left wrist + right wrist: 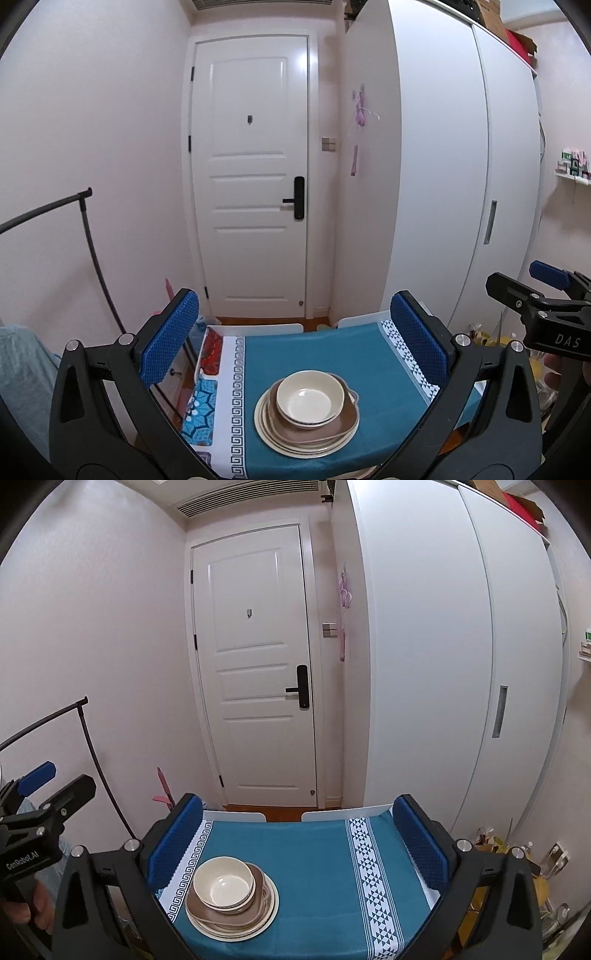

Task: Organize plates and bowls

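Dishes stacked; task judged essentially done.
Cream bowl (309, 398) is nested on plates (306, 441) at 6 o'clock; left gripper (295, 343) and right gripper (295, 834) are held released, empty.

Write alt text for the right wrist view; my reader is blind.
A stack of plates topped by cream bowls sits on a teal tablecloth, framed by the open right hand-held gripper. A white door stands behind.
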Available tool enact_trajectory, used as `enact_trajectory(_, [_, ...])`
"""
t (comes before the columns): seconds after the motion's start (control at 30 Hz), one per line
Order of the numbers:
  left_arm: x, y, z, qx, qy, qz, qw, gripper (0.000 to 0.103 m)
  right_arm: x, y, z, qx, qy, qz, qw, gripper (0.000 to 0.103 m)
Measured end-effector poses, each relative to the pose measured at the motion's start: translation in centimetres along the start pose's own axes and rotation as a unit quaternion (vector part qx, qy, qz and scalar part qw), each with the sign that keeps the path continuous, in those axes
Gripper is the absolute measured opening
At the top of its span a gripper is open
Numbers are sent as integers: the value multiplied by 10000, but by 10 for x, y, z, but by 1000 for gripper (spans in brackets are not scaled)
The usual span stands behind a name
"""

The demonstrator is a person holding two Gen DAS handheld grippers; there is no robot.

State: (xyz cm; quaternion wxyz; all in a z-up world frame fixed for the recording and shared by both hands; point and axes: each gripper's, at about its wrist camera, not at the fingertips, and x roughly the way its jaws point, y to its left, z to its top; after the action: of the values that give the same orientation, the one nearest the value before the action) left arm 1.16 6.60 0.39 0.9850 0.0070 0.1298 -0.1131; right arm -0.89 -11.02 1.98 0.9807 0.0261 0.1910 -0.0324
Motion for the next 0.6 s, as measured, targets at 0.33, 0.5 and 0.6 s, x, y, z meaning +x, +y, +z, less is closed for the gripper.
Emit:
enact_trajectory(0.33, [6,5,4,-85,24,56,9999,103,7,2,1,-89,6,-153,9998,102])
enact_trajectory(0.5, [7,5,2,-74,7,84,9999,103,9,0,2,-81,2,-179,9998,102])
enact_trajectory(0.6, [8,5,1,-92,-3,77,9999,103,10,0,3,-83,4,-184,9998,102])
